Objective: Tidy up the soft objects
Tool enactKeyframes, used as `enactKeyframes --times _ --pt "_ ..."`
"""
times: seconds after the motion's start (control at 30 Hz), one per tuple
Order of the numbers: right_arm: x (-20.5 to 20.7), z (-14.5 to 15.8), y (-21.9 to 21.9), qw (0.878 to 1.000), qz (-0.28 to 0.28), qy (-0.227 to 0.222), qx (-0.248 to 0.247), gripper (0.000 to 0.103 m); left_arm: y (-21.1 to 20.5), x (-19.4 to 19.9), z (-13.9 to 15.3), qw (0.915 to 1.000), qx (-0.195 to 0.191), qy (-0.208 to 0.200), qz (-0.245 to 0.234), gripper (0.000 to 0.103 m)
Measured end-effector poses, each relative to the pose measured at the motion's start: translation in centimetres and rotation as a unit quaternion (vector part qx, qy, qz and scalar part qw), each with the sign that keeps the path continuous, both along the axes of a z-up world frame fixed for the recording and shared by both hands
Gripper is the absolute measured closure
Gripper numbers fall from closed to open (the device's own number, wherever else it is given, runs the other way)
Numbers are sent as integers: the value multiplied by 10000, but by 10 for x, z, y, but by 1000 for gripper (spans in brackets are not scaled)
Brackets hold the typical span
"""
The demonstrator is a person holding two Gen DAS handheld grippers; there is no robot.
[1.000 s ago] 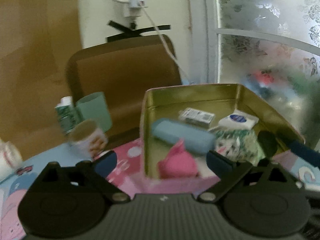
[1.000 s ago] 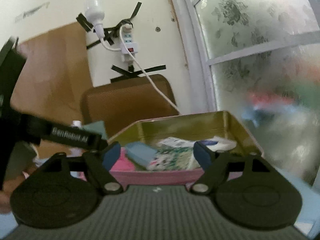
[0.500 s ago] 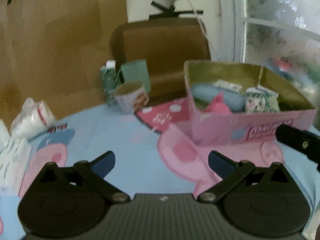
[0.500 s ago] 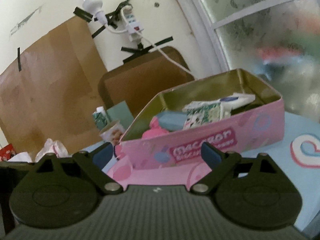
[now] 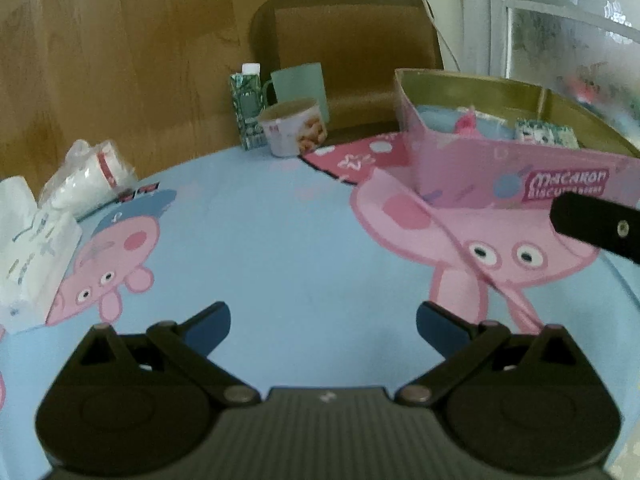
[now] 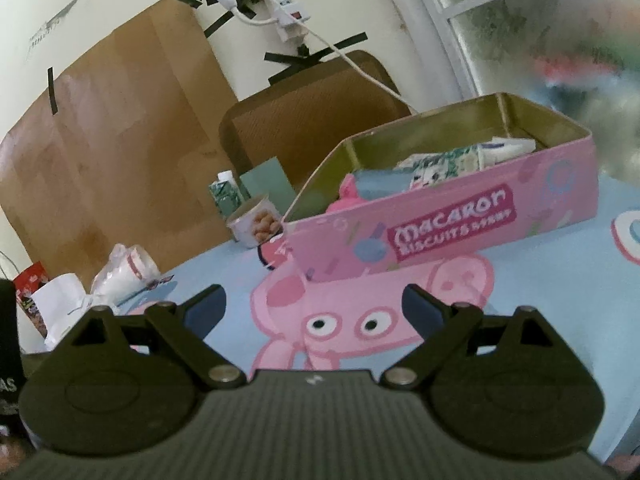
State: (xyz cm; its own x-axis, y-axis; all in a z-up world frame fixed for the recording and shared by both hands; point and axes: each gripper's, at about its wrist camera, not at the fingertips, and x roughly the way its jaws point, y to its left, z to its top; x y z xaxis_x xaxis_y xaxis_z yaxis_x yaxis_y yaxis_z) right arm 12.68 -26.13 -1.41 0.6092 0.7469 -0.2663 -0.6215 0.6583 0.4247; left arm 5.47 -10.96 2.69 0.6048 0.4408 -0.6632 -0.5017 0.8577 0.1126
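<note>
On the cartoon-pig tablecloth [image 5: 280,248], the pink "Macaron Biscuits" tin [image 6: 452,224] stands open with soft things already inside: a pink plush piece [image 6: 347,196], a pale blue pouch [image 6: 380,184] and 2 or more tissue packs [image 6: 444,164]. Left gripper [image 5: 323,322] and right gripper [image 6: 314,304] both hover over the cloth, fingers spread wide and empty. At the table's left edge lie a white tissue pack [image 5: 28,256] and a crinkled plastic-wrapped bundle [image 5: 90,176], well apart from the tin. Both look light and squashy; the film is probably slippery, so a pinch across the pack's middle, where it can compress, seems safest. A snack cup [image 5: 294,132], a carton [image 5: 246,110] and a green mug [image 5: 300,84] stand behind.
</note>
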Motion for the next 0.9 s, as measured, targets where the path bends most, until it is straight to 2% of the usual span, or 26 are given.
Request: enactKeyframes --times 0.13,0.3,0.57,0.67,0.9 --pt "-8 3 0 10000 -7 -39 33 6 -3 -5 -2 10000 10 25 -53 0" --pt "-19 13 -5 9996 -115 -223 116 6 -10 -12 6 9997 17 -129 -183 0" --pt "-43 27 -10 9977 -393 -536 142 6 -21 -38 25 9961 -62 -681 -559 0" --pt "-55 33 -11 9964 -479 -694 125 2 -23 -51 32 9932 -152 -880 -752 0" --pt "-81 41 0 9924 -718 -1000 73 0 -14 -78 38 9877 -81 -1260 -922 0"
